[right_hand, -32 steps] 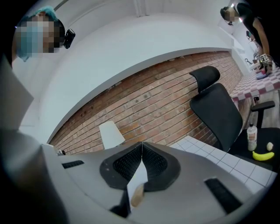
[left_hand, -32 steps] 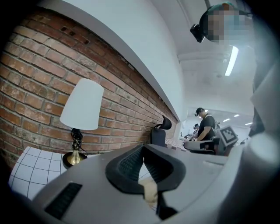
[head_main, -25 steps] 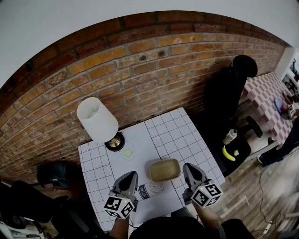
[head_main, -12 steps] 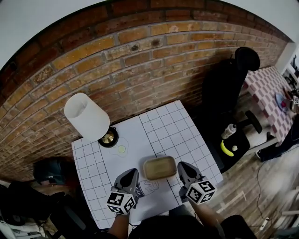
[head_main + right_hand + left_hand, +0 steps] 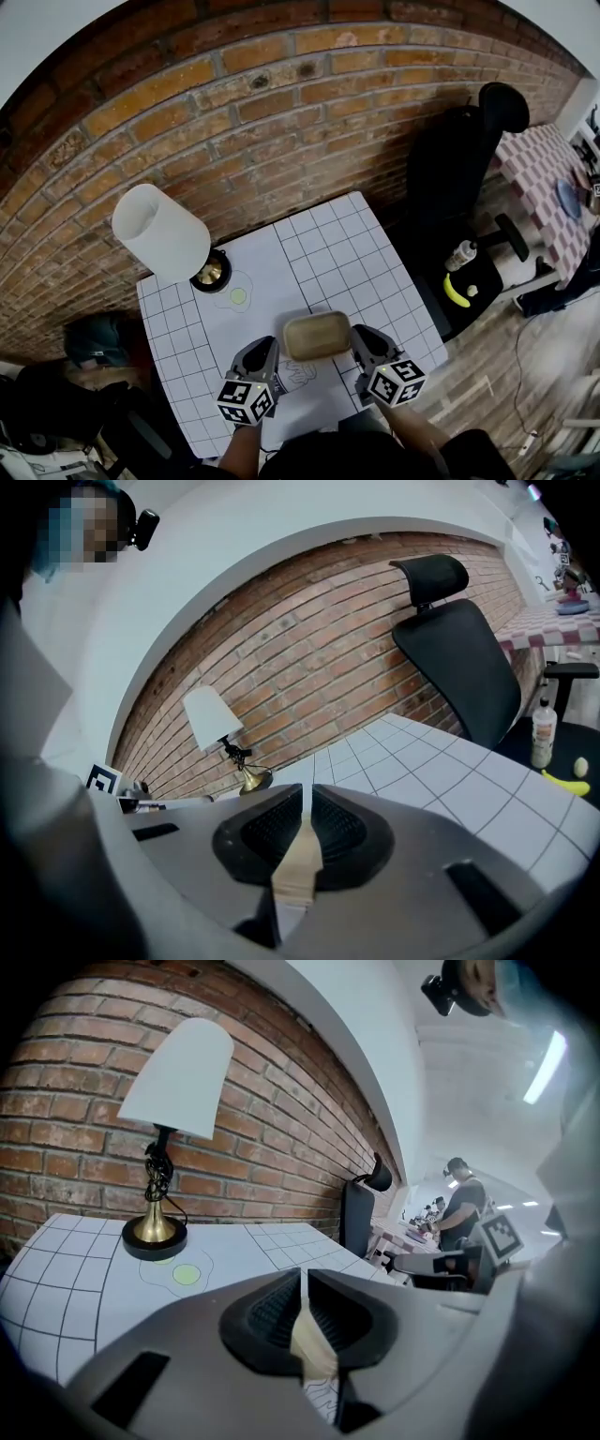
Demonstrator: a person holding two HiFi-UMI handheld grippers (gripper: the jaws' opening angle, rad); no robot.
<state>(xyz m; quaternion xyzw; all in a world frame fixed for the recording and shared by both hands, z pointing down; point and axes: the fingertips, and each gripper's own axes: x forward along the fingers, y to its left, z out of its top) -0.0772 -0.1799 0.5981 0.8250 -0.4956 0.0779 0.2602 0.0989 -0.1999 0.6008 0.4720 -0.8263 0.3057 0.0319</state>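
1. Your left gripper (image 5: 266,347) is at the 9 o'clock side of a tan tray (image 5: 317,335). In the left gripper view its jaws are pressed on a thin tan edge (image 5: 309,1349), which is the rim of this tray.
2. Your right gripper (image 5: 359,336) is at the 3 o'clock side of the same tray. In the right gripper view its jaws are also closed tight on a tan strip of the rim (image 5: 298,869).
3. The tray is rectangular with round corners and it lies level between both grippers. It is over the 6 o'clock part of the white table (image 5: 337,253) with the grid lines. I cannot tell if it touches the table.
4. From the tray, a lamp (image 5: 159,230) with a white shade and a brass foot stands at 10 o'clock, near the brick wall (image 5: 281,112).
5. A drawn outline with a yellow-green spot (image 5: 238,296) is on the table just beside the lamp foot, at 11 o'clock from the tray.
6. A black chair (image 5: 450,169) stands off the table at 2 o'clock.
7. A banana (image 5: 456,292) and a bottle (image 5: 459,255) are on a dark base at 3 o'clock, well apart from the tray.
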